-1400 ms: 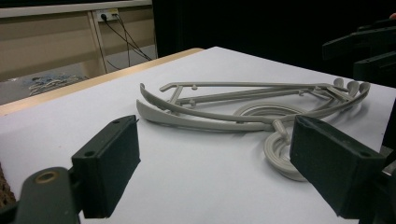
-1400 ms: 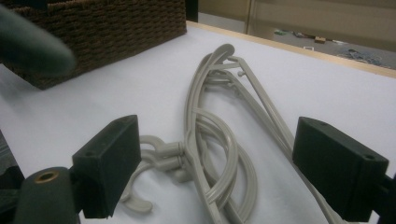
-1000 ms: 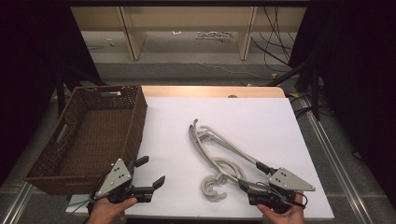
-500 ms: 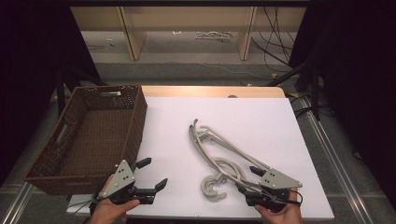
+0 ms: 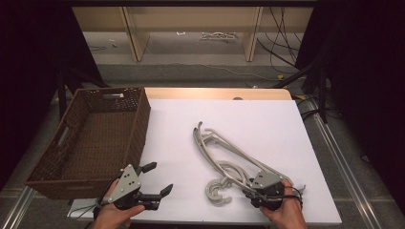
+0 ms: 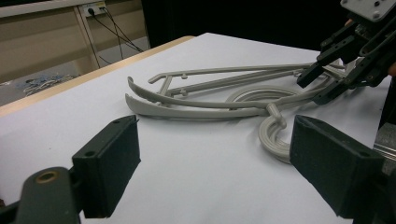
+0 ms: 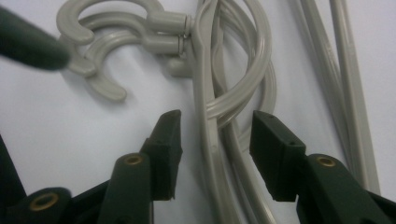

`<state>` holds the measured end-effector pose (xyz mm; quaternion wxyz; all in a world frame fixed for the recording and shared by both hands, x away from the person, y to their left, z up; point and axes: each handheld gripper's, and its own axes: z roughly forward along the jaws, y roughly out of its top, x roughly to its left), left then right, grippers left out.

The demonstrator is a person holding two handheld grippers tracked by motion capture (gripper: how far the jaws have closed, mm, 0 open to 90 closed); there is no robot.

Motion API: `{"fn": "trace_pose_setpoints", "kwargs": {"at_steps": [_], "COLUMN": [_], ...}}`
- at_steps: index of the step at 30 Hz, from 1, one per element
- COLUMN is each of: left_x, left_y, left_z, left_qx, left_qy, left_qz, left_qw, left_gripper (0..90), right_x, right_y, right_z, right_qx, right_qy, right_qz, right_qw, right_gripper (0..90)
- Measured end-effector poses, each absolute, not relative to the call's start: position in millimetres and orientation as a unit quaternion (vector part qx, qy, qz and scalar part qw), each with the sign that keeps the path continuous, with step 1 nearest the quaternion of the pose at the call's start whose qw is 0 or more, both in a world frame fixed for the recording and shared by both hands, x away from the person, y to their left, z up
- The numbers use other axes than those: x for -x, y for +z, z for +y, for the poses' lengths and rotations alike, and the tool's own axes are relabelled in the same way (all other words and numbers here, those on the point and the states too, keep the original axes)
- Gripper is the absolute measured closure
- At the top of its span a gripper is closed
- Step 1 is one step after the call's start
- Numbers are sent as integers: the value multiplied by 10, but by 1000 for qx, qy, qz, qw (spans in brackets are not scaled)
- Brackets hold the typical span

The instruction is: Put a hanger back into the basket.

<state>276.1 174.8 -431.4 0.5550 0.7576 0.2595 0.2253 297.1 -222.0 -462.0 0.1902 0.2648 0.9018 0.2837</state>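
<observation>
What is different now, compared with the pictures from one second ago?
The right gripper has come down from beside the grey hangers onto their near end; its open jaws now straddle the arms, not yet closed. The left gripper, open, shifted only slightly. The hangers and the wicker basket stayed in place.
</observation>
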Motion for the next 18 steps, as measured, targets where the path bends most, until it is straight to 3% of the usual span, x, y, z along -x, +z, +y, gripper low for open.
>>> {"fn": "trace_pose_setpoints", "kwargs": {"at_steps": [10,14,18], "left_x": [-2755,-2760,-2762], "left_y": [-4317,-4324,-4327], "left_z": [1740,1733,1731], "left_qx": [-762,-762,-761], "left_qy": [226,226,223], "left_qz": [259,259,258], "left_qw": [548,549,552], "left_gripper": [162,163,164], "right_x": [-3058,-3084,-3074], "right_y": [-4651,-4664,-4630], "right_z": [-2203,-2191,-2198], "right_qx": [-246,-225,-210], "right_qy": [246,255,250], "right_qz": [921,924,930], "right_qw": [175,175,167], "right_gripper": [699,799,808]}}
